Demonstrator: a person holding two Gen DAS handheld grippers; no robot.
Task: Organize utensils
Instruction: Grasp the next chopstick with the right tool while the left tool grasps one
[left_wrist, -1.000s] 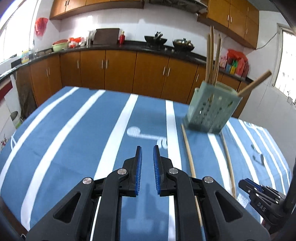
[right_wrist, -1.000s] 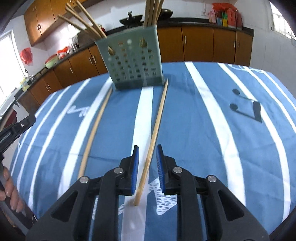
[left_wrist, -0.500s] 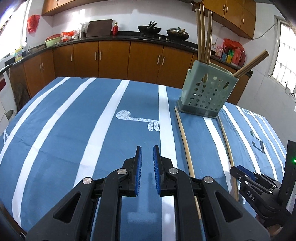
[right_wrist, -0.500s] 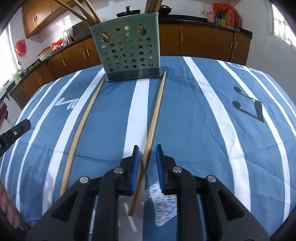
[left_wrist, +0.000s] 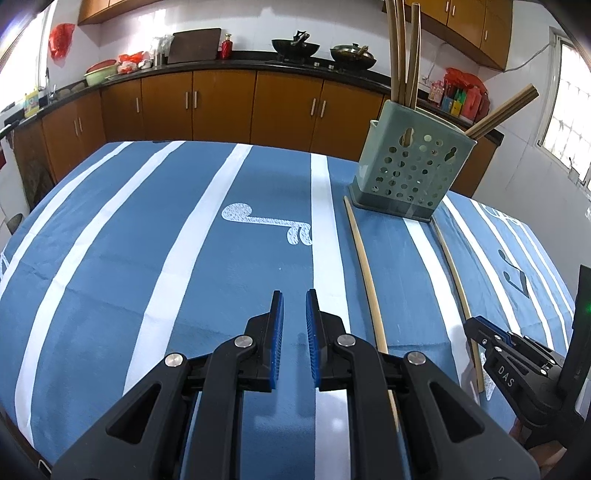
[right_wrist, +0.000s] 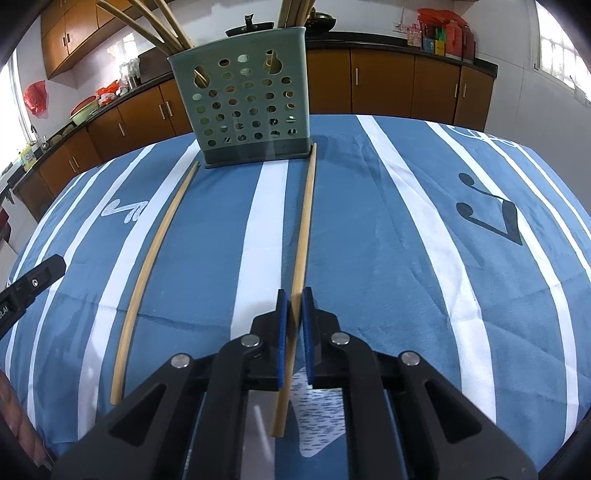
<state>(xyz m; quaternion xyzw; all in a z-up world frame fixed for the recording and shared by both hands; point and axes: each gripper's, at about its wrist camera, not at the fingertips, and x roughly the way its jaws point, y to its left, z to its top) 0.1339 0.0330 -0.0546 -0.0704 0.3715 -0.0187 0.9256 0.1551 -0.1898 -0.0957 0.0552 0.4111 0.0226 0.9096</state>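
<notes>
With its jaws closing on the chopstick that runs between them, the right gripper (right_wrist: 292, 295) has the near end of that long wooden chopstick (right_wrist: 301, 236) pinched between its blue pads, low against the cloth. The grip sits close to the stick's near tip, probably so that the long free end can swing up and lead into the holder.

Straight ahead of those jaws the stick's far end lies right beside the base corner of the green perforated utensil holder (right_wrist: 245, 107), which stands upright and already carries several chopsticks leaning out of its top. To the left of the jaws a second chopstick (right_wrist: 147, 266) lies loose on the blue-and-white striped tablecloth (right_wrist: 424, 258) covering the counter, roughly alongside the first, its far end also near the holder's base.

The left gripper (left_wrist: 294, 321) hangs over bare cloth with its jaws almost shut and nothing between them; the second chopstick lies just to the right of them, so this hand looks placed to take it next. Beyond the table, wooden kitchen cabinets (left_wrist: 221, 103) line the wall.
</notes>
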